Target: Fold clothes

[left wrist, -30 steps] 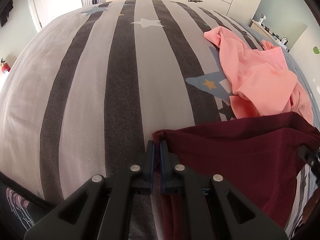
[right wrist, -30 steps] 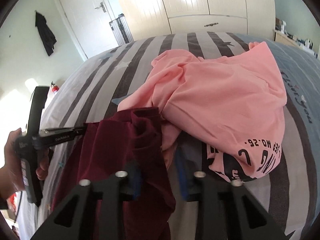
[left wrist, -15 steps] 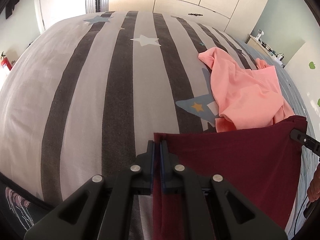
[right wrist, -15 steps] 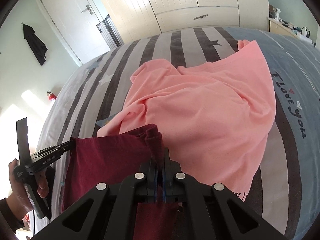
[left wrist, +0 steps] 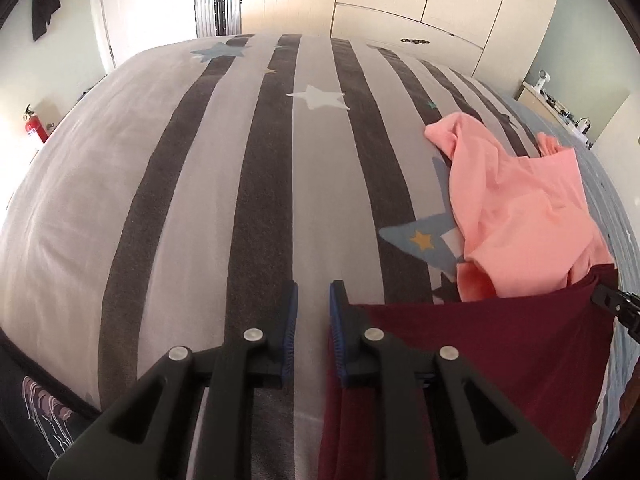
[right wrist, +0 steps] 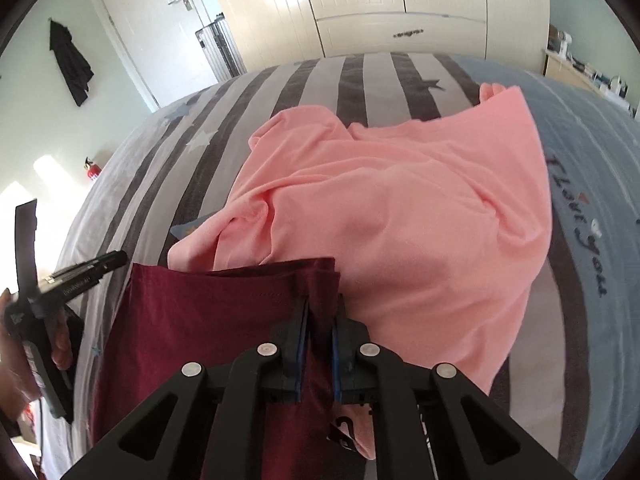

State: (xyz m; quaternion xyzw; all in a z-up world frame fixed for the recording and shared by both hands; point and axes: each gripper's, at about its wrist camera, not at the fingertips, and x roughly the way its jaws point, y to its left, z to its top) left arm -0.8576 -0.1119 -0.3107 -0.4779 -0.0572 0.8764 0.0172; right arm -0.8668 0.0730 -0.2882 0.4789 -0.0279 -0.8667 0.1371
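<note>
Looking along my left gripper (left wrist: 313,304), I see its jaws standing apart with bare bedspread (left wrist: 200,184) showing through the gap; the maroon garment (left wrist: 480,344) lies just beside the right-hand finger, its near corner touching that finger's outer side but not caught between the pads. The cloth spreads flat to the right, where the tip of my right gripper (left wrist: 612,304) meets its far corner, and the pink shirt (left wrist: 520,208) sits crumpled behind it. From the right wrist view, my right gripper (right wrist: 320,320) has a bunched fold of the maroon garment (right wrist: 208,312) running between its blue pads, yet the jaws look slightly parted, so I judge the hold loose at best. The left gripper (right wrist: 100,264) hovers at the opposite corner. To lay this fold well, I would keep the top edge straight and flat, clear of the pink shirt (right wrist: 400,208), before letting go.
</note>
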